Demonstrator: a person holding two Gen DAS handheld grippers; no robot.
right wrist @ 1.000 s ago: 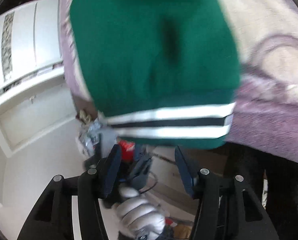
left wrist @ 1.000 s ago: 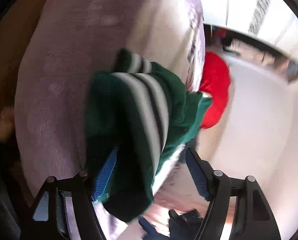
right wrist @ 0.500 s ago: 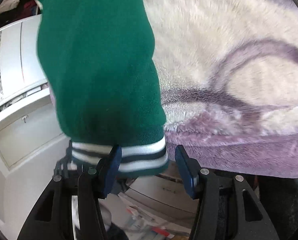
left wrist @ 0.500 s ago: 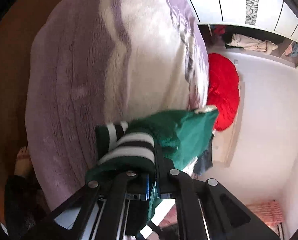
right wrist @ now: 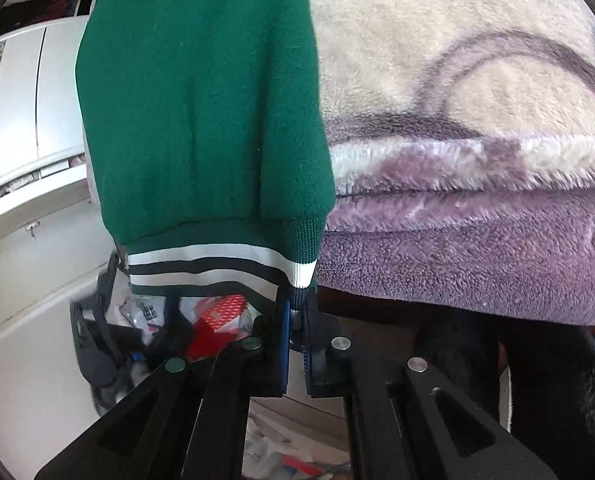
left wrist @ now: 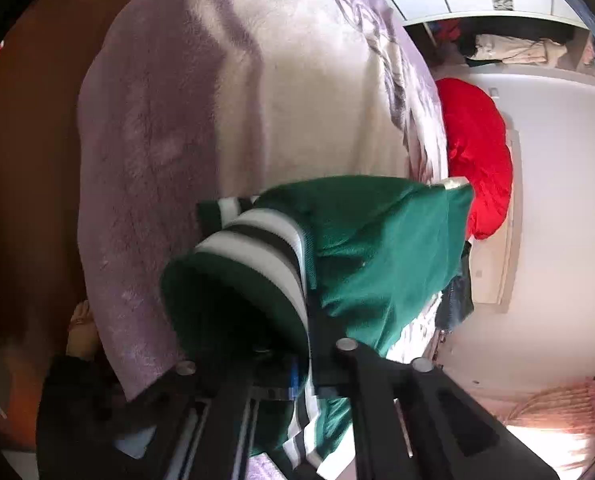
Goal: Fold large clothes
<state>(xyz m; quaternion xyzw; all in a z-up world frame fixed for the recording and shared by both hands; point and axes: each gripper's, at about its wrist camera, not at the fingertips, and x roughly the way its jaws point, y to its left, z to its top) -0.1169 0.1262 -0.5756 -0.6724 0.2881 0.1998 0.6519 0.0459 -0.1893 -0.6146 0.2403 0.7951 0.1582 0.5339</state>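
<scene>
1. The green sweater [right wrist: 201, 112] hung over the near edge of the purple-and-cream blanket [right wrist: 477, 128]. In the right wrist view its long axis ran from the top of the frame down toward the camera, with the striped white-and-black hem [right wrist: 217, 268] at the lower end.
2. The right gripper [right wrist: 295, 332] was clenched on that hem at its right corner, the blue pads pressed together with ribbed fabric between them.
3. The left gripper [left wrist: 303, 372] was likewise closed on the sweater [left wrist: 381, 256], gripping at a striped band [left wrist: 257, 240]; cloth bunched over the jaws and a fold hung below them.
4. From the left gripper the sweater stretched away to the right, its far corner near a red garment [left wrist: 477, 152] beside the blanket [left wrist: 217, 100].
5. A white wardrobe [right wrist: 21, 92] stood to the left in the right wrist view, with clutter on the floor beneath the hem.
</scene>
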